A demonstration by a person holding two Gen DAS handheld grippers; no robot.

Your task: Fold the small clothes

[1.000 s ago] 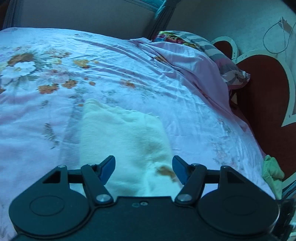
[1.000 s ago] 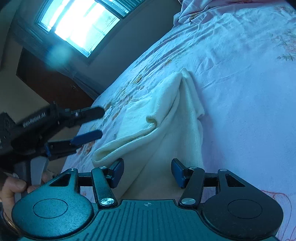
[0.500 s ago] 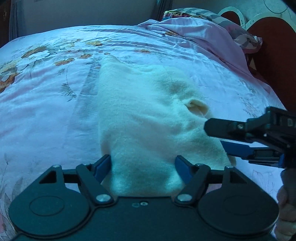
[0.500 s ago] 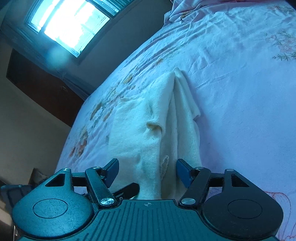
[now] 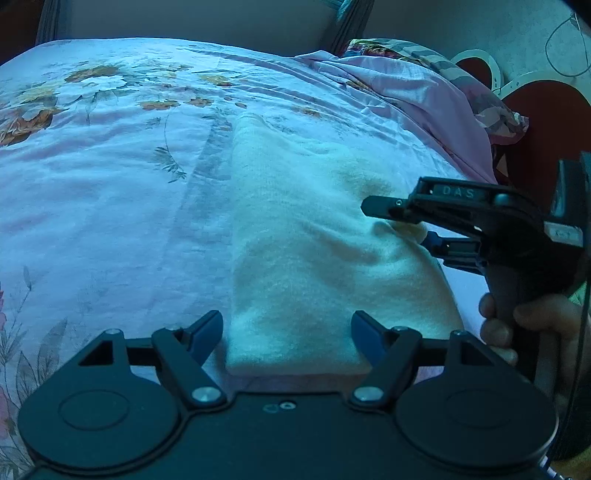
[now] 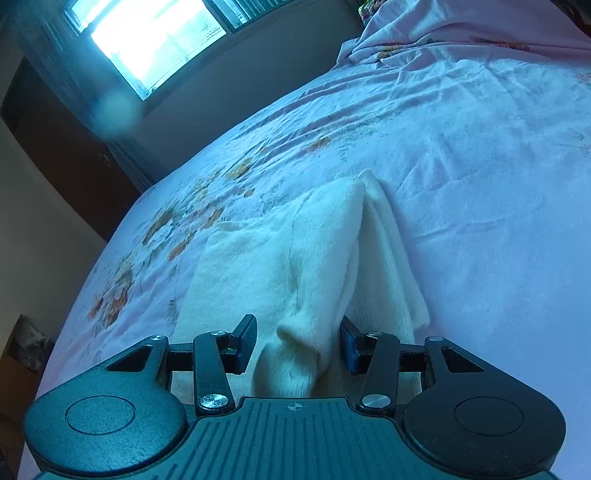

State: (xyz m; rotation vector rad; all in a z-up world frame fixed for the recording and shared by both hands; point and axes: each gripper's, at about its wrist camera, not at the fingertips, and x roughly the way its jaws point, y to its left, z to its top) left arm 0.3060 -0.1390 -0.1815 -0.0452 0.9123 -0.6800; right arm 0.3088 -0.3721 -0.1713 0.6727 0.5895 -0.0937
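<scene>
A cream knitted garment [image 5: 314, 251] lies partly folded on the pink floral bedspread [image 5: 110, 192]. My left gripper [image 5: 286, 334] is open and empty, its jaws on either side of the garment's near edge. My right gripper [image 6: 297, 341] is open, with a raised fold of the same garment [image 6: 306, 269] standing between its fingers without being clamped. In the left wrist view the right gripper [image 5: 397, 221] reaches in from the right over the garment's right edge.
A rumpled pink sheet and a patterned pillow [image 5: 424, 85] lie at the head of the bed by a red and white headboard [image 5: 546, 122]. A bright window [image 6: 155, 33] and a dark door [image 6: 62, 155] stand beyond the bed's far side.
My left gripper has pulled back, so the garment's near edge now shows between its jaws. My right gripper has narrowed a little around the raised fold and come forward over the garment.
</scene>
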